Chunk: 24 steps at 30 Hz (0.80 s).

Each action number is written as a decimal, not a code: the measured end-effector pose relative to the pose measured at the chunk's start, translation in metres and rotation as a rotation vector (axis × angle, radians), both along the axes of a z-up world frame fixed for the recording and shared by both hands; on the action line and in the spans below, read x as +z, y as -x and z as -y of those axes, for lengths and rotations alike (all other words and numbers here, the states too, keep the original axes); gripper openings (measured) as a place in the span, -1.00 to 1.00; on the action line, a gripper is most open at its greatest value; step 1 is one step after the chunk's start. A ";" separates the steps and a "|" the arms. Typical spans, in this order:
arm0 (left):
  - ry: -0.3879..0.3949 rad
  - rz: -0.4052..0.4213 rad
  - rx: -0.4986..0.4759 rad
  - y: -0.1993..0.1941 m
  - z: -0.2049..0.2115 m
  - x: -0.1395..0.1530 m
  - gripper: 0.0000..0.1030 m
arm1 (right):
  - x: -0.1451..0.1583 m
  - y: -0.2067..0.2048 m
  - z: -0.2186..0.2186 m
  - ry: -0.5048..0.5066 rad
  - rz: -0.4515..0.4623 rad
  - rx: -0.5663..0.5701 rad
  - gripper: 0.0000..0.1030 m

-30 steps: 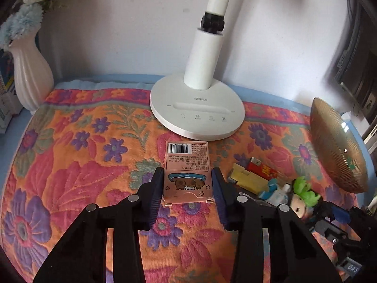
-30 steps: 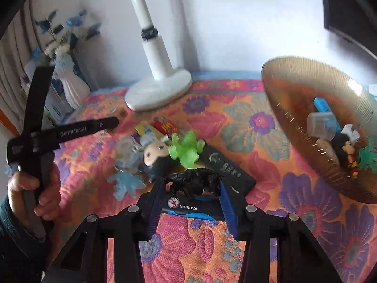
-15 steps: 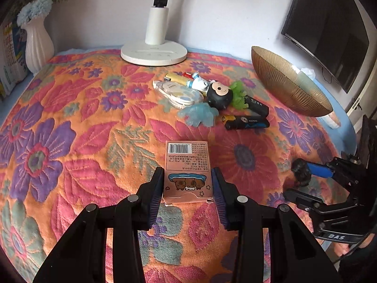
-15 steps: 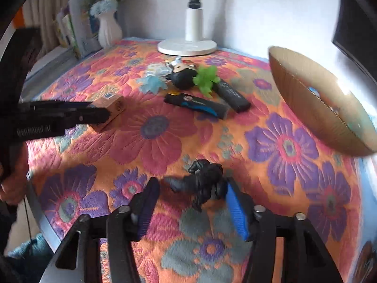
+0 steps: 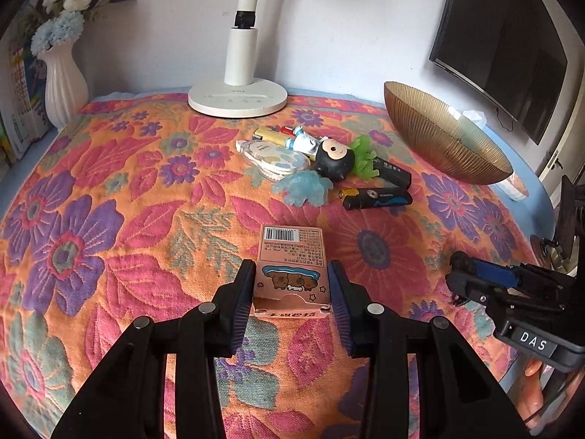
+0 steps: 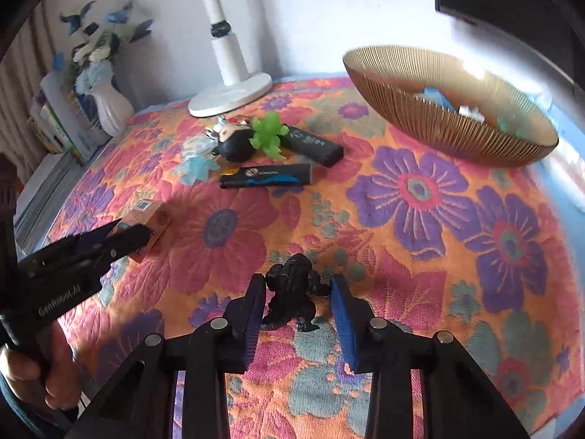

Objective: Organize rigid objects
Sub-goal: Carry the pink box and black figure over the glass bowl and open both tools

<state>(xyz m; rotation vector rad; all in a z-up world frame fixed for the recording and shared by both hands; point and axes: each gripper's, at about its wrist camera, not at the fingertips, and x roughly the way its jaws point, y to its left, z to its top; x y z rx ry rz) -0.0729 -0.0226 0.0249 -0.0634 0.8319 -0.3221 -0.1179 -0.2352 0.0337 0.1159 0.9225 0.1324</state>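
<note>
- Both grippers now sit back from the toy pile, each bringing its item along.
- Left gripper [image 5: 292,294]: jaws clamp one pink box [image 5: 291,270] between them.
- Right gripper [image 6: 298,301]: jaws closing around one black figure [image 6: 294,294]; left pad touches it, right pad looks just clear.
- Ahead of the jaws: roughly eight loose items in the pile [image 5: 321,162], one bowl [image 6: 449,124] partly filled.
- Most sorting looks undone.

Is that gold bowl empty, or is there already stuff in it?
Not empty. In the right wrist view, the gold bowl holds a few small items, one blue; they are too small to identify.
</note>
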 end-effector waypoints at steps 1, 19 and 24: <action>0.010 0.005 -0.001 0.000 0.002 0.007 -0.29 | 0.006 0.002 0.004 -0.013 0.007 -0.001 -0.32; 0.100 -0.016 -0.285 -0.112 0.200 0.087 -0.29 | 0.095 -0.080 0.179 -0.009 0.025 -0.286 -0.32; 0.064 -0.032 -0.269 -0.115 0.207 0.072 0.03 | 0.077 -0.092 0.185 -0.024 -0.027 -0.300 -0.29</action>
